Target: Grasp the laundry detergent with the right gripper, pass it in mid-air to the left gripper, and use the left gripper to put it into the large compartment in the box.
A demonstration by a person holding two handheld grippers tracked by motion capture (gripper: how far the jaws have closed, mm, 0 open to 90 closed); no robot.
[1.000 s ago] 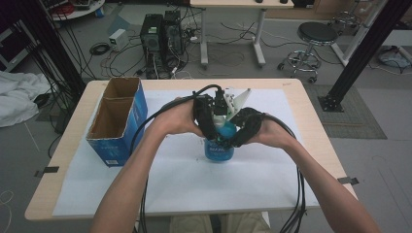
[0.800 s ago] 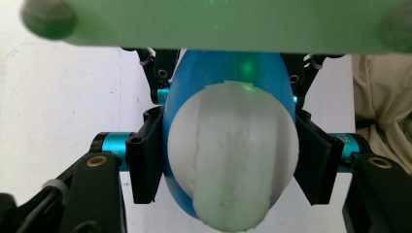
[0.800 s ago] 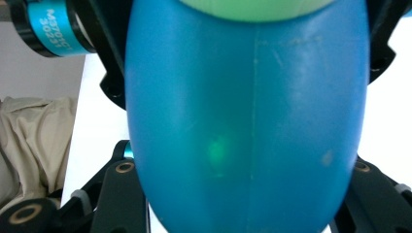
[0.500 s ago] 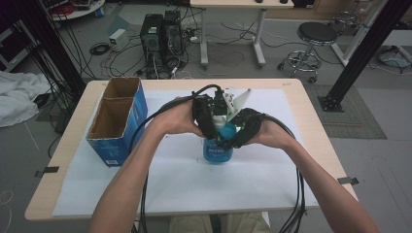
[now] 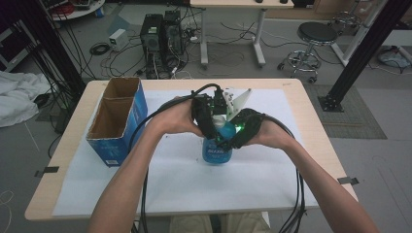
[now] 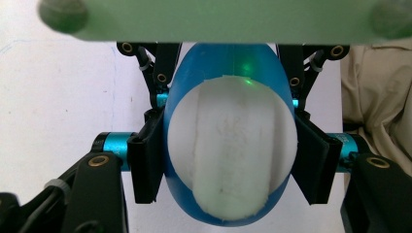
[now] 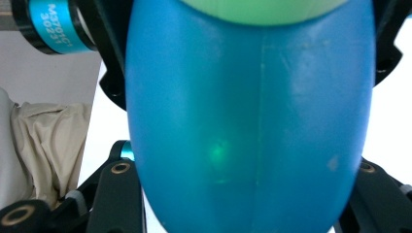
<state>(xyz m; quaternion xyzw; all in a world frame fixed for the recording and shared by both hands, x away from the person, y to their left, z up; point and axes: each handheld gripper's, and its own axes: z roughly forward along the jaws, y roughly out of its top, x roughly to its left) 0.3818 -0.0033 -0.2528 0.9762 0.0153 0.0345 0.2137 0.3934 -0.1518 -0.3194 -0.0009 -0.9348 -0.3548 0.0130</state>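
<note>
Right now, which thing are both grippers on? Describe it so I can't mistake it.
Start at the white sheet covering the wooden table. Near its middle, right of the open blue cardboard box, both hands meet over a blue plastic bottle standing upright. It is the sheet's one rounded blue container, with a white label, clamped between the left gripper's jaws.

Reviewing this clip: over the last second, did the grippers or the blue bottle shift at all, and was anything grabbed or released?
No visible change. The blue bottle stands at the same spot on the white sheet, with the left gripper and right gripper still pressed in around its top from either side. In the left gripper view, black jaws still clamp the bottle's sides. The cardboard box stayed at the table's left.
</note>
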